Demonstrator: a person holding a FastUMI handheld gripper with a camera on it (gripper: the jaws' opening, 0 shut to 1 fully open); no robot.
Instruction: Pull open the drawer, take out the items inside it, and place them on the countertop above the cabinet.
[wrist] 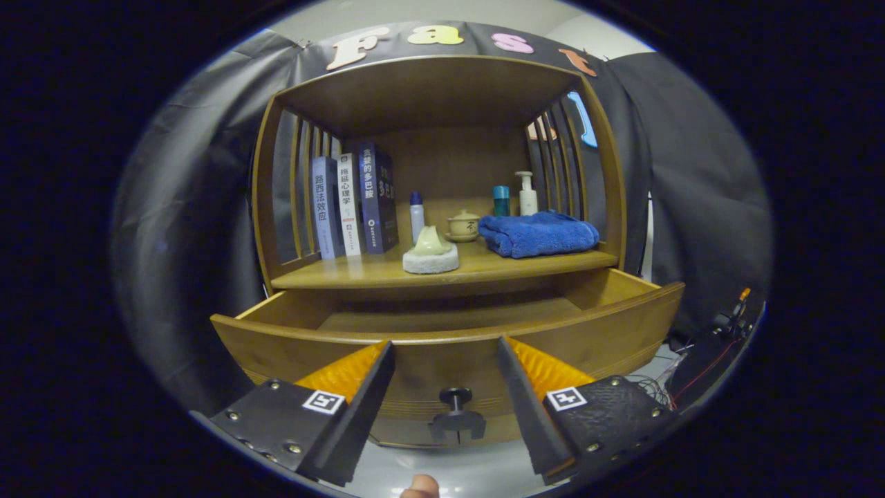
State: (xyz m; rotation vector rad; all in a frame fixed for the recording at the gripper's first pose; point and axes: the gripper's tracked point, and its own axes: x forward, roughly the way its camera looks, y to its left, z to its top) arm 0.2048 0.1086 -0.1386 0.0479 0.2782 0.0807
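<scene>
Beyond your gripper (446,346), spread wide: honey-brown wooden drawer (442,346), royal-blue towel (538,234), pale-green soap (431,242) on white sponge (430,261).

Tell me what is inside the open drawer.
The drawer is pulled out; the far strip of its floor looks bare. Its front panel hides the near part, so items there cannot be ruled out. The gripper is open, fingers flanking the knob.

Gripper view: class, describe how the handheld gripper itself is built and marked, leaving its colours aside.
The gripper has two wedge-shaped fingers tapering forward, each with a ridged inner pad. Both bear a small square black-and-white marker and are fixed to textured plates with round screws.
</scene>
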